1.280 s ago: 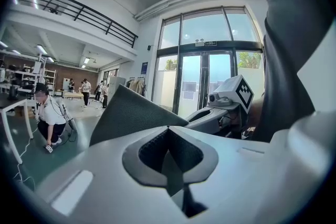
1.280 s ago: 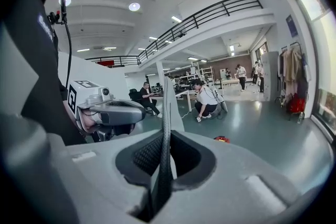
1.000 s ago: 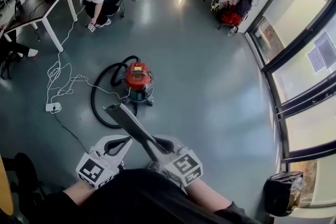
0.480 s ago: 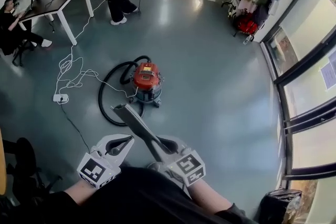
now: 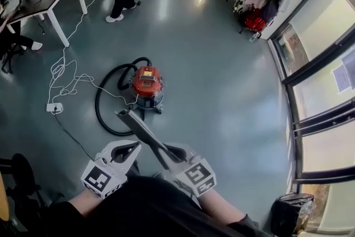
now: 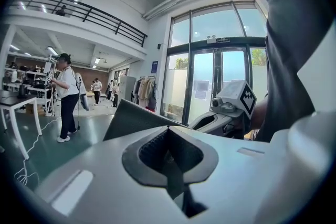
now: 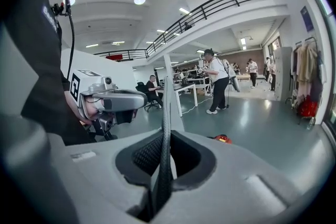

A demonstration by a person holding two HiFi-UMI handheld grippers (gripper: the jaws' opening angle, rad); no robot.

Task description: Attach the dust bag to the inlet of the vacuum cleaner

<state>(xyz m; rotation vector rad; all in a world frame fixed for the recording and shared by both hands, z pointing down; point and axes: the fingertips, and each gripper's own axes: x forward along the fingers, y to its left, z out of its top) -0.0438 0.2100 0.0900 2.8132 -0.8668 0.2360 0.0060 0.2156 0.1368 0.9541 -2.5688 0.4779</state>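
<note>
grey floor (image 5: pixel 222 80), vacuum cleaner (image 5: pixel 146 83), hose (image 5: pixel 98 105), right gripper (image 5: pixel 168 152) clamping dust bag (image 5: pixel 138 130), left gripper (image 5: pixel 132 147) closed

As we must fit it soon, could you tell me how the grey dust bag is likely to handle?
The dust bag juts straight out from the right gripper without sagging, so it is probably fairly stiff and light. Edge-on between the jaws it looks very thin, so it may well crease if pushed hard.
</note>
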